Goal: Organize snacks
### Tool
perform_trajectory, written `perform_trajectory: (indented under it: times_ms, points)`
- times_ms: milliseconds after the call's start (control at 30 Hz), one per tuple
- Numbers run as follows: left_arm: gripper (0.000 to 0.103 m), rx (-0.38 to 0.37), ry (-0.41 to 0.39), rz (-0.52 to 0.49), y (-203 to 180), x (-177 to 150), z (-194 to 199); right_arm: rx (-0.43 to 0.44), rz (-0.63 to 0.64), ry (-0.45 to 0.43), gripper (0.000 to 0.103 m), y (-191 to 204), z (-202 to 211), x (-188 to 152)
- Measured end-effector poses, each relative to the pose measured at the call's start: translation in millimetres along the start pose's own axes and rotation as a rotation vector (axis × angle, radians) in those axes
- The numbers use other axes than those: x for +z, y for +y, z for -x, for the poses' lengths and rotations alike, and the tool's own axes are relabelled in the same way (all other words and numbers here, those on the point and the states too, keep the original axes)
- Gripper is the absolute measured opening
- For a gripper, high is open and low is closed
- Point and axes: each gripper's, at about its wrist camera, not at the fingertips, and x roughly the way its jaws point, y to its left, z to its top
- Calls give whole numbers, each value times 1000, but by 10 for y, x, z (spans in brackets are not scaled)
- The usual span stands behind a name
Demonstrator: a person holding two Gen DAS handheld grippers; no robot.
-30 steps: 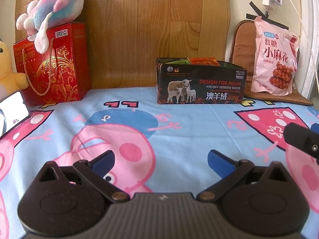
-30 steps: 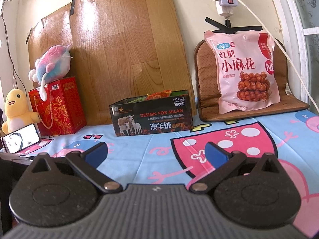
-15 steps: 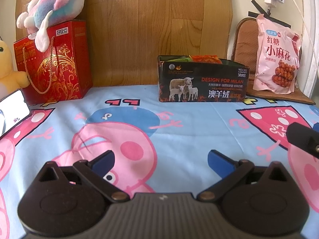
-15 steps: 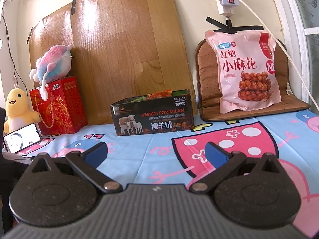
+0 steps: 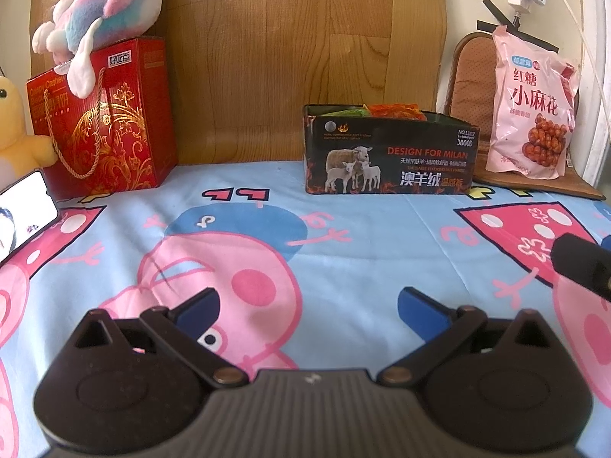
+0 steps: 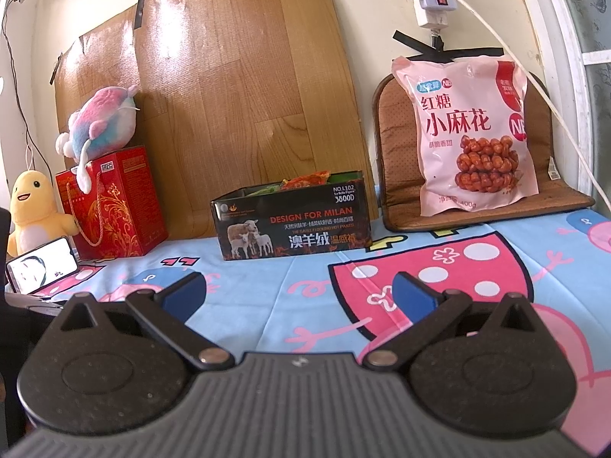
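Left wrist view, left to right: a white-screened phone (image 5: pixel 23 212) is seen at 9 o'clock, propped on the cartoon-pig printed blue sheet (image 5: pixel 343 267). A yellow plush duck (image 5: pixel 17 129) is partly cut off at the frame edge behind it. A red gift bag with gold pattern and rope handle (image 5: pixel 103 122) is stood at 10 o'clock, with a pink-and-blue plush toy (image 5: pixel 103 7) laid on top. A brown wood-grain board (image 5: pixel 298 57) is leaned against the wall at 12 o'clock. The black open-top cardboard box with sheep print (image 5: pixel 389 160) is set in front of it at 1 o'clock, with orange and green snack packets (image 5: pixel 393 110) showing inside above the rim. The pink snack bag with twisted-dough picture (image 5: pixel 532 107) is stood at 2 o'clock, leaned upright on a brown seat cushion (image 5: pixel 469 76), just beside the box but not touching it.

The left tongs (image 5: pixel 307 303) are held apart, empty, low over the sheet. A black part of the right tongs' body is seen at 3 o'clock.

Right wrist view: the right tongs (image 6: pixel 298 292) are spread apart, nothing between the blue fingertips (image 6: pixel 414 295). A white power strip (image 6: pixel 433 4) is fixed to the wall at 1 o'clock.
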Motion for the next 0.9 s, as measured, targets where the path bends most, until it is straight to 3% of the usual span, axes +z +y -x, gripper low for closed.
perform_trajectory:
  times_ms: [900]
  points:
    - [103,2,-2,0,1,-5,3,0,-7,-2,103,-1,2,-7]
